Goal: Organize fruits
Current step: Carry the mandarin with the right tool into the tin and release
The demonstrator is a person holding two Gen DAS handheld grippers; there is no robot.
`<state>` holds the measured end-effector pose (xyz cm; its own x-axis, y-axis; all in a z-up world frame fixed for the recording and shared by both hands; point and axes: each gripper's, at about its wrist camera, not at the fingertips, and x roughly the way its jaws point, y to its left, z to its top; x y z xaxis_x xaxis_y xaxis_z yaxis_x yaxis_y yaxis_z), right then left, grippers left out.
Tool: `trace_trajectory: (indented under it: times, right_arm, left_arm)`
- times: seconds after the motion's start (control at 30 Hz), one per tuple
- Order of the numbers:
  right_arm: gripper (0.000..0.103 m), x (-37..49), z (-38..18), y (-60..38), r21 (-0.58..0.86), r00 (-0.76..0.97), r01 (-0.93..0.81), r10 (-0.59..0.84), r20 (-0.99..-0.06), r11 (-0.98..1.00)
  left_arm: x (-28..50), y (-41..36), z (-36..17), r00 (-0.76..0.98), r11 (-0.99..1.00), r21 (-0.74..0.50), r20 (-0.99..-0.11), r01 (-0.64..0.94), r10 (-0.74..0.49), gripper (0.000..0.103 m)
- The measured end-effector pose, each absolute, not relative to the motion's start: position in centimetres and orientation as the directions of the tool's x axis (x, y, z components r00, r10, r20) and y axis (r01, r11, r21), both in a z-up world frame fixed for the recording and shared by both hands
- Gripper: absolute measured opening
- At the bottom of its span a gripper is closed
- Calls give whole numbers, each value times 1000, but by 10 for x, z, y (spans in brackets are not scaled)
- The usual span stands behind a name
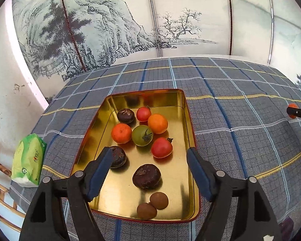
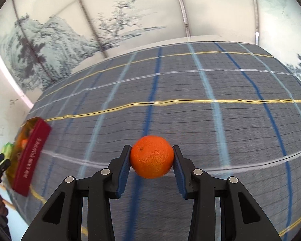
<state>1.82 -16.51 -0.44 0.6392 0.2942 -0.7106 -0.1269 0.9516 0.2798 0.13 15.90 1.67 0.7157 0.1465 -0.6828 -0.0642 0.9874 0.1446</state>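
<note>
A gold metal tray (image 1: 182,204) with a red outer wall lies on the checked tablecloth. It holds two oranges (image 1: 121,133), two red tomatoes (image 1: 161,147), a green tomato (image 1: 142,135), three dark brown fruits (image 1: 146,176) and two small brown ones (image 1: 158,200). My left gripper (image 1: 150,153) hangs open above the tray's near half, nothing between its pads. In the right wrist view my right gripper (image 2: 152,150) is shut on an orange (image 2: 152,156) above bare cloth. The tray (image 2: 33,156) shows at the far left there.
A green tissue pack (image 1: 29,159) lies at the table's left edge, beside a wooden chair back (image 1: 0,180). A painted folding screen (image 1: 130,20) stands behind the table. The right gripper's tip with the orange (image 1: 292,108) shows at the right edge of the left wrist view.
</note>
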Motion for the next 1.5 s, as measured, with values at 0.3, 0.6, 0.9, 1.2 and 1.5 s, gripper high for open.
trace_trajectory:
  times: [0.3,0.6,0.9,1.2,1.5]
  right_arm:
    - [42,-6,24,-85,300,605,-309,430,-671,903]
    - [42,-23,45,-8,275,556,-462,517,-651,843]
    - [42,-28,53,64,277,468,-587,598,-651,761]
    - [42,-31,41,127,289,373,-665,642,-670,688]
    - [42,-16,24,178,288,320,-693,640,-698,661]
  left_arm:
    - [-11,166,18,721,983,161,-671,-88,174,79]
    - [-20,186,15,714,980,148,-671,-132,198,85]
    - [-29,216,13,715,977,76,-670,-199,198,86]
    - [-36,246,7,706,961,37,-671,-274,227,86]
    - [-45,253,12,721,959,78,-644,-272,257,90]
